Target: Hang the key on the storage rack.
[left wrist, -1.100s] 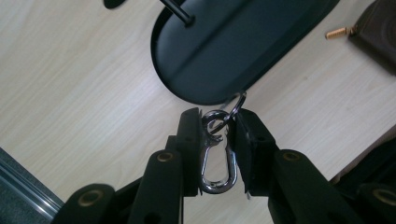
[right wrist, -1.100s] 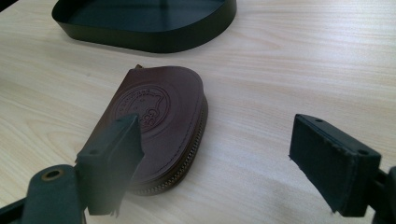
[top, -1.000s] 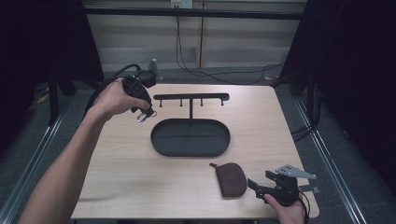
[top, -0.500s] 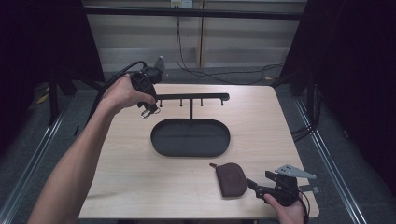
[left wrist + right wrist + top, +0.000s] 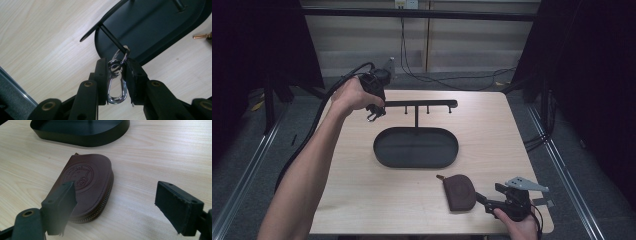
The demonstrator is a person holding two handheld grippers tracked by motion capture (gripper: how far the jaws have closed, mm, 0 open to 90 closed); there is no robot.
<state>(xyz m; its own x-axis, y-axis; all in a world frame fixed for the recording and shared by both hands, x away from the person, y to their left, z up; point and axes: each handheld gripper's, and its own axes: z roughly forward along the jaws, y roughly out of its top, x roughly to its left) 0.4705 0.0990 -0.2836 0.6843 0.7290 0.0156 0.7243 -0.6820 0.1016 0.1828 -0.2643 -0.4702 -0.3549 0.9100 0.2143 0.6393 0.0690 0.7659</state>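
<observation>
Left gripper (image 5: 117, 75) clamps a silver carabiner clip (image 5: 116, 86) between its jaws, clip's long axis running along the jaws, its top ring (image 5: 121, 55) looped on or touching the end peg (image 5: 112, 38) of the black hook rack (image 5: 417, 105) at the far side of the table (image 5: 362, 200); I judge hanging turns on the ring sliding further along that peg, above the rack's oval tray (image 5: 416, 147). Right gripper (image 5: 117, 207) sits wide open, holding nothing, at the near right edge with its left jaw just over the brown zip pouch (image 5: 86, 183), well apart from the rack.
</observation>
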